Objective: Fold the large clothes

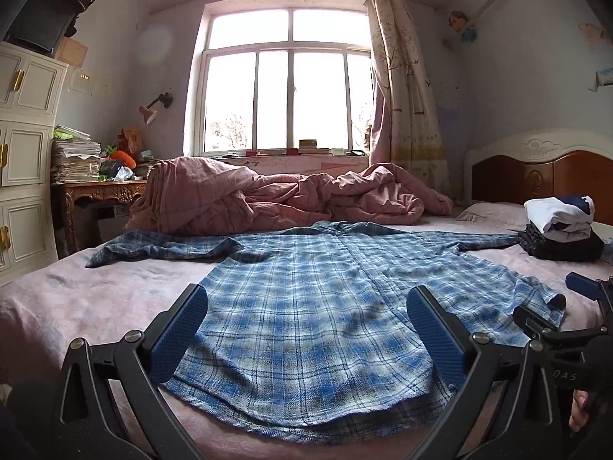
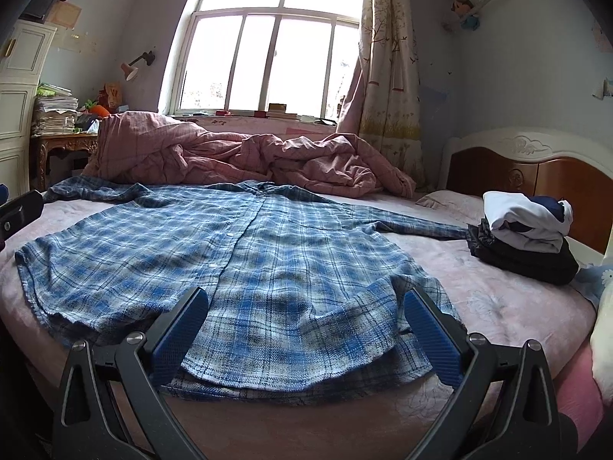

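Note:
A blue plaid button shirt (image 1: 306, 306) lies flat, front up, on the pink bed sheet (image 1: 115, 287), collar toward the window, both sleeves spread out sideways. My left gripper (image 1: 306, 329) is open and empty, hovering over the shirt's hem at its left half. My right gripper (image 2: 306, 329) is open and empty over the hem at the shirt's (image 2: 237, 260) right half, where the hem corner is slightly bunched. The right gripper also shows at the right edge of the left wrist view (image 1: 555, 306).
A crumpled pink quilt (image 1: 287, 199) lies along the far side of the bed. A stack of folded clothes (image 2: 525, 237) sits at the right near the wooden headboard (image 2: 536, 168). A white cabinet (image 1: 23, 153) and a cluttered desk (image 1: 95, 188) stand at the left.

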### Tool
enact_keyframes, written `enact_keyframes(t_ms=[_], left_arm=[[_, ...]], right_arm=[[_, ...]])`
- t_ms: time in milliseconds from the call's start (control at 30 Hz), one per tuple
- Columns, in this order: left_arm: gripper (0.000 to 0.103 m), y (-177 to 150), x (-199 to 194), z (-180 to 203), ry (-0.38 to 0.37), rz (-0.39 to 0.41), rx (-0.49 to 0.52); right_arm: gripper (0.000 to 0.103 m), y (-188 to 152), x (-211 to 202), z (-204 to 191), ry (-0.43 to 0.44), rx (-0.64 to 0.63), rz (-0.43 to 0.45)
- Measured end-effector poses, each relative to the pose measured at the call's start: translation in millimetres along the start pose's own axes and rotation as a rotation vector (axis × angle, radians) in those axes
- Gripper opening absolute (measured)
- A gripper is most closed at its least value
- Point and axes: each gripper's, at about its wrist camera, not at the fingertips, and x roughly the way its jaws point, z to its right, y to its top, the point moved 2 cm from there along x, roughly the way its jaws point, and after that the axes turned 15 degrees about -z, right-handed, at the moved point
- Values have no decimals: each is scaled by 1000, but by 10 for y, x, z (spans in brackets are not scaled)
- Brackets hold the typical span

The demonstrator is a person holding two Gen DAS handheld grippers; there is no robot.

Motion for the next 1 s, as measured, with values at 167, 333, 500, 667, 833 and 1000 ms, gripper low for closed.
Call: enact_keyframes(t_ms=[167,333,500,667,833,1000], left_arm=[[103,-5,-4,3,0,-1,-2],[103,-16,-9,16,-5,2,1],[103,-16,-23,40,-12,10,15],[103,-9,-45,39,2,25,18],[103,-4,-79,27,-3,45,21],[103,-12,-108,51,-5,58,37]], right_arm=[[103,-5,2,-10,-8,-7,-1],[103,-18,7,-50,-21,-31,1],[103,-17,-3,-45,-23,-29,7],[103,-17,3,-8,-16,-2,2],[103,-13,12,8,-17,2,2],[103,-14,17,8,-16,1,2]])
